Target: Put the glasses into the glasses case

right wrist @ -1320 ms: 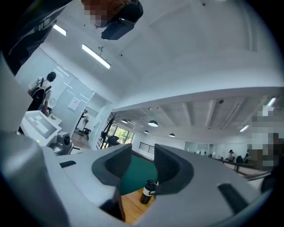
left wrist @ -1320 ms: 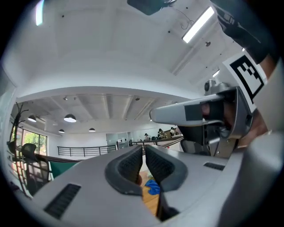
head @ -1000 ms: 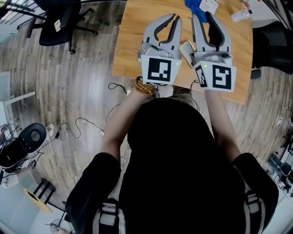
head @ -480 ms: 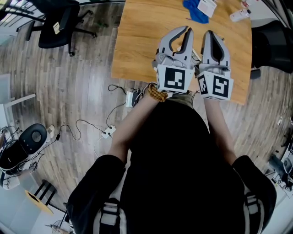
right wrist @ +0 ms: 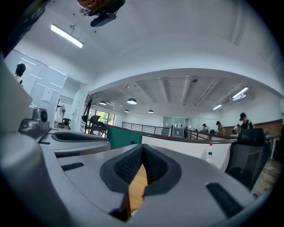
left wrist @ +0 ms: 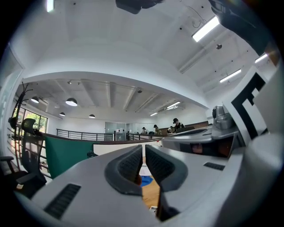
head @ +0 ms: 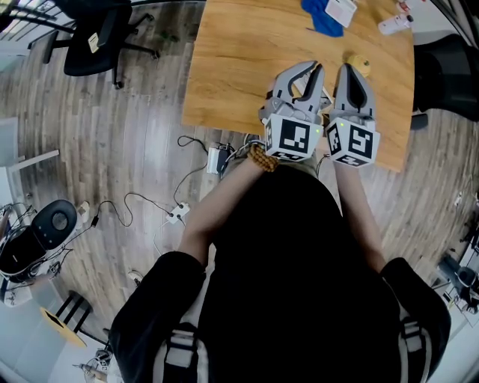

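Both grippers hover side by side over the near edge of the wooden table [head: 239, 60]. My left gripper [head: 318, 67] [left wrist: 144, 153] is shut to a thin slit, with nothing between its pads. My right gripper [head: 352, 69] [right wrist: 142, 148] is shut and empty, its pads touching at the tips. Far back on the table lie a blue cloth [head: 322, 19] [left wrist: 145, 180] and a white flat thing [head: 341, 9]. A small yellow thing [head: 361, 66] sits just beyond the right gripper. I cannot make out the glasses or a glasses case in any view.
A white oblong item [head: 393, 25] lies at the table's far right corner. A black office chair [head: 97, 37] stands on the wood floor to the left. Cables and a power strip [head: 213, 158] lie below the table's near edge. A dark seat [head: 445, 75] is at the right.
Both grippers have drawn back from mid-table toward its near edge and come closer together. The right jaws look narrower than a second ago. The beige thing between the grippers is no longer visible.
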{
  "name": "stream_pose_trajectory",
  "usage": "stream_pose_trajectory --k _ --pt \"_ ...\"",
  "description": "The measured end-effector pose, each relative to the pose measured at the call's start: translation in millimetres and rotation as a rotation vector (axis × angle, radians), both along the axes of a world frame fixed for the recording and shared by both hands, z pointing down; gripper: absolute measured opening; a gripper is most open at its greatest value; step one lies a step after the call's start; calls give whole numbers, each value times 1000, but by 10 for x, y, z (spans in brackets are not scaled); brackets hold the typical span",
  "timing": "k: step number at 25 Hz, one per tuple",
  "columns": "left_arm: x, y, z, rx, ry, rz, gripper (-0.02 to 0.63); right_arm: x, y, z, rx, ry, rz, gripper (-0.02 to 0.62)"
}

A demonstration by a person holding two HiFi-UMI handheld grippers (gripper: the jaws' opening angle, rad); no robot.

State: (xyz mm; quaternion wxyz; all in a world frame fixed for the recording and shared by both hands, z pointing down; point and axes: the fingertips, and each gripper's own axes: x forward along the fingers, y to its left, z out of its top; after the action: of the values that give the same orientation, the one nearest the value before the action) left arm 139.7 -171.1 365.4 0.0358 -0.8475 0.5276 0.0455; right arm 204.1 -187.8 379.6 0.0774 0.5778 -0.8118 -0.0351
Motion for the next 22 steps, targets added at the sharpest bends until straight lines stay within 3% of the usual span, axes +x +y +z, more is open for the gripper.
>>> stream_pose_trajectory --k 22 --pt "85 -48 536 -121 -22 41 37 16 148 360 -94 40 -19 6"
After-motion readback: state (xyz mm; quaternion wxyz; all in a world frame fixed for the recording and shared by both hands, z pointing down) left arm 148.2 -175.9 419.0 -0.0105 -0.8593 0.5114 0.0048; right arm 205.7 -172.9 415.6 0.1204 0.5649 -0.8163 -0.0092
